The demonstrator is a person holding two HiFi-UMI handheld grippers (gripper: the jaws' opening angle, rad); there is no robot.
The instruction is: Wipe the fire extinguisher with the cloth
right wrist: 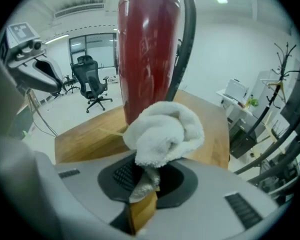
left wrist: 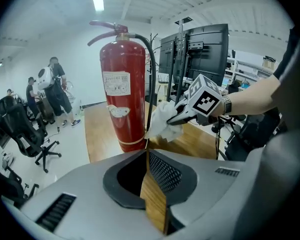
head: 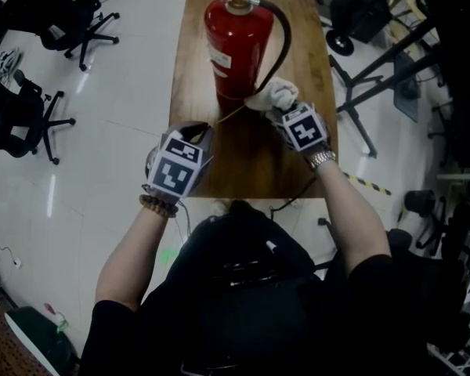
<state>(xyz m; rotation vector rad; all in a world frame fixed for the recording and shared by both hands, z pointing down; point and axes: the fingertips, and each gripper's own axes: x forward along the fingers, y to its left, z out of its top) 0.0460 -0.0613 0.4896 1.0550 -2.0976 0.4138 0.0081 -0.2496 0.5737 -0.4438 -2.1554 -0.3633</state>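
A red fire extinguisher (head: 235,44) stands upright on the far half of a wooden table (head: 247,159), its black hose (head: 282,41) curving down the right side. My right gripper (head: 276,113) is shut on a bunched white cloth (head: 272,95), which it holds just off the cylinder's lower right side. In the right gripper view the cloth (right wrist: 162,131) bulges from the jaws in front of the cylinder (right wrist: 147,54). My left gripper (head: 206,135) hovers to the near left of the extinguisher, shut and empty. A thin tan strip (head: 229,116) lies on the table by the base.
Black office chairs (head: 78,22) stand on the pale floor to the left. Dark stands and equipment (head: 392,61) crowd the right side of the table. In the left gripper view, people (left wrist: 52,91) stand far off at the left and monitors (left wrist: 200,51) rise behind the table.
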